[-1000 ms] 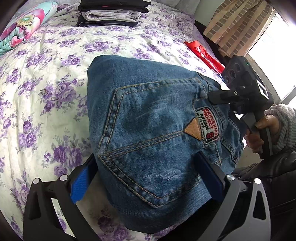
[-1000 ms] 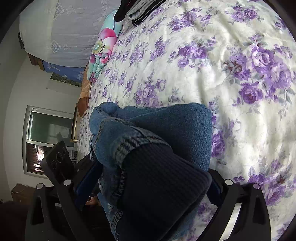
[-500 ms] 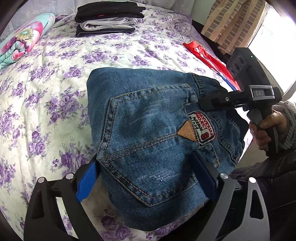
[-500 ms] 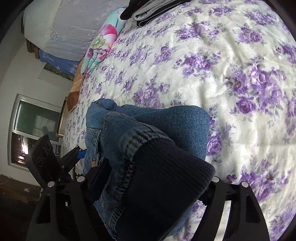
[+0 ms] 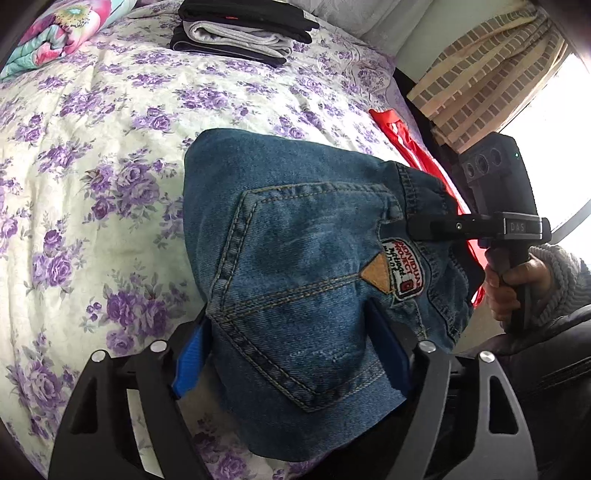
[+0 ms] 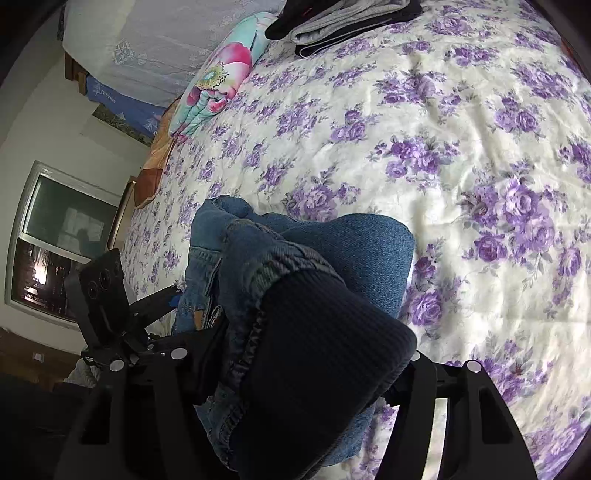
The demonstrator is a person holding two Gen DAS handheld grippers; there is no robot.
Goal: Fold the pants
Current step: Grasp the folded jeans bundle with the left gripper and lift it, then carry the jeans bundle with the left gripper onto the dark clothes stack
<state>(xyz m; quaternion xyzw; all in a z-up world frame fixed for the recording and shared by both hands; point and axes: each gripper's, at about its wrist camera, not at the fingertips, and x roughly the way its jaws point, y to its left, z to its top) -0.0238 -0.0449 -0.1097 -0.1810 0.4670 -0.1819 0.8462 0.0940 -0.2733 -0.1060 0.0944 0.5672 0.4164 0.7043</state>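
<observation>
On the bed: we hold the jeans (image 5: 314, 266) as a thick folded bundle over the purple-flowered bedspread (image 5: 92, 166), back pocket up, at the near edge.
Left tongs (image 5: 291, 354): we have just been drawing the jaws in; the blue pads sit against both sides of the denim at the pocket end, pinching the bundle.
Right tongs (image 6: 314, 391): the jaws have just been narrowing too; they clasp the dark ribbed waistband end, pads hidden behind cloth.
Done: we judge the folding itself finished, the legs doubled into a compact block.
Left: we judge the bundle has yet to join the stack of folded clothes (image 5: 240, 33) far up the bed.
Nearby: a red garment (image 5: 406, 144) lies just beyond the jeans.
</observation>
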